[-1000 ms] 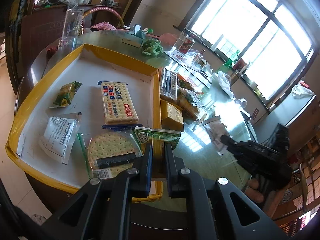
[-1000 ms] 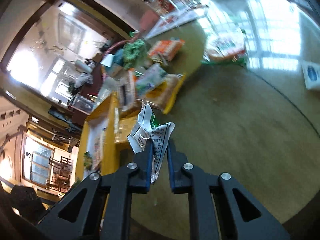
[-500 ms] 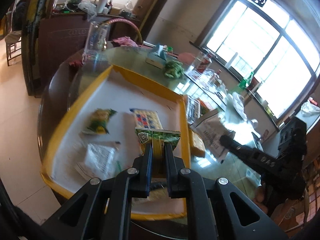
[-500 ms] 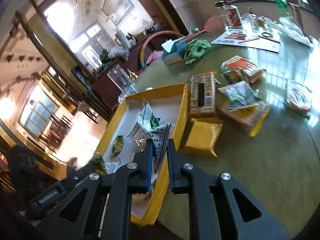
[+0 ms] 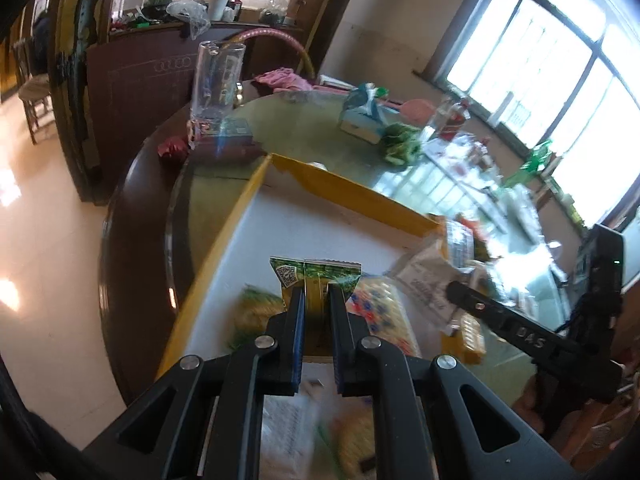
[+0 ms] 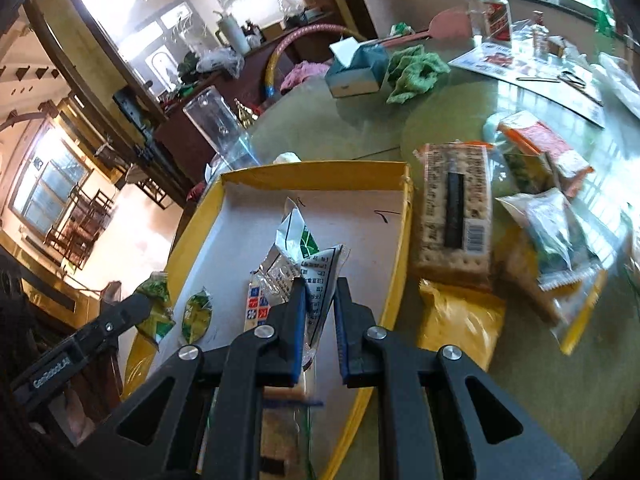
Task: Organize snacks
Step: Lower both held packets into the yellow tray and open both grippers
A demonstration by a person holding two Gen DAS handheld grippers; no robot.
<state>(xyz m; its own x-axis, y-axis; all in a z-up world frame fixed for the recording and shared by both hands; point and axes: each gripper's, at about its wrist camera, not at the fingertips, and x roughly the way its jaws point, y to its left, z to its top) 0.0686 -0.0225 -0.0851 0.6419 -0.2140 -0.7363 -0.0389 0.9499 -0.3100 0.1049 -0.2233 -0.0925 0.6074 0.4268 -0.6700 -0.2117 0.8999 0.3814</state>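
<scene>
The left gripper [image 5: 317, 300] is pinching a green-and-yellow foil snack packet [image 5: 316, 274] by its lower edge, jaws nearly closed on it, while the right gripper [image 6: 318, 300] is clamping a crinkled silver-and-green printed wrapper [image 6: 310, 256] the same way; both packets are hanging above the shallow yellow-rimmed cardboard tray [image 6: 404, 240], probably so they can drop in together. Beyond, a long cracker pack [image 6: 456, 220] and other loose snacks are lying just outside the tray's wall on the round glass-topped table [image 6: 520, 380], apparently awaiting sorting.
</scene>
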